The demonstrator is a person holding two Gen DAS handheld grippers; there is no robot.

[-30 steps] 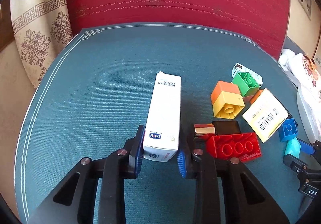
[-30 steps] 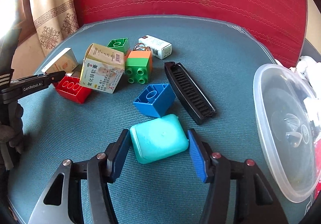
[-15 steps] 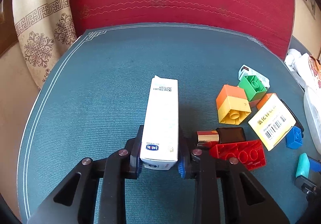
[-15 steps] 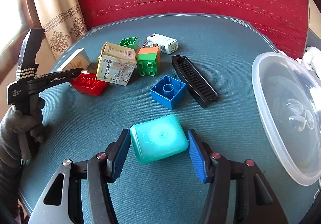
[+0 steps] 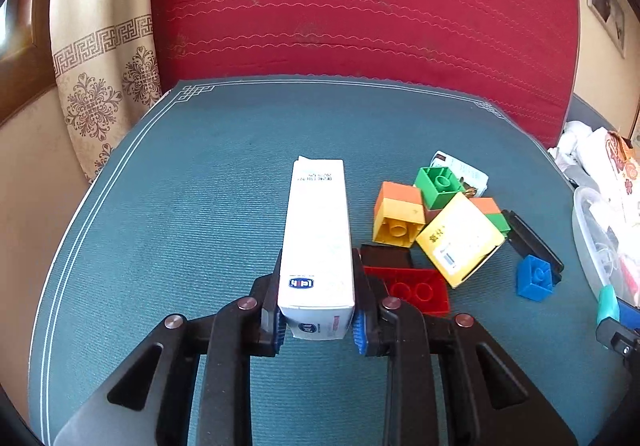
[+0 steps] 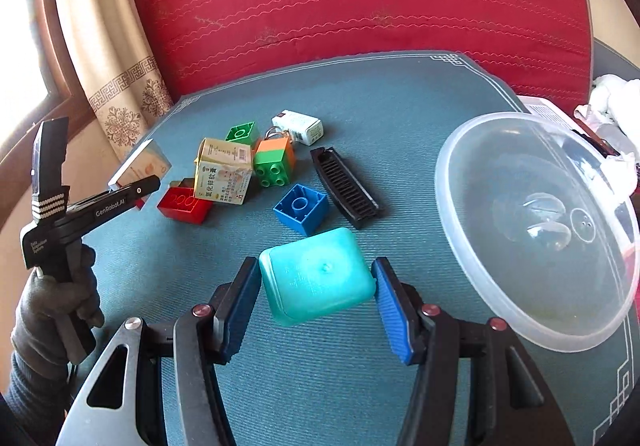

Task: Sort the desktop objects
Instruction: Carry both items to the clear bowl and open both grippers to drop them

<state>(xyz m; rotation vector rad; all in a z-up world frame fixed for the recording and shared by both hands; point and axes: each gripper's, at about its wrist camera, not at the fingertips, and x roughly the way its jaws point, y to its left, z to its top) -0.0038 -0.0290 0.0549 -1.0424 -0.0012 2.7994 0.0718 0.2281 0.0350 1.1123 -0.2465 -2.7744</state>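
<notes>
A long white carton [image 5: 318, 230] is off the teal mat [image 5: 192, 214], and my left gripper [image 5: 318, 310] is shut on its near end. In the right wrist view that carton [image 6: 140, 166] shows at the far left, above the mat. My right gripper [image 6: 316, 266] is shut on a teal square case [image 6: 320, 278], held above the mat; the same case [image 5: 608, 304] peeks in at the right edge of the left wrist view. A loose pile lies between them: a red brick [image 6: 184, 204], a yellow carton [image 6: 224, 174] and a blue brick [image 6: 302, 208].
A clear plastic bowl [image 6: 536, 230] lies tilted at the right. A black comb [image 6: 346, 186], a green-and-orange brick [image 6: 274, 162], a small white box [image 6: 298, 128] and an orange-and-yellow brick [image 5: 398, 214] lie nearby. A red cushion [image 5: 360, 6] rises behind. A gloved hand [image 6: 56, 306] grips the left tool.
The left jaws closed onto the white carton and lifted it off the mat. The right gripper rose and drew back with the teal case still held.
</notes>
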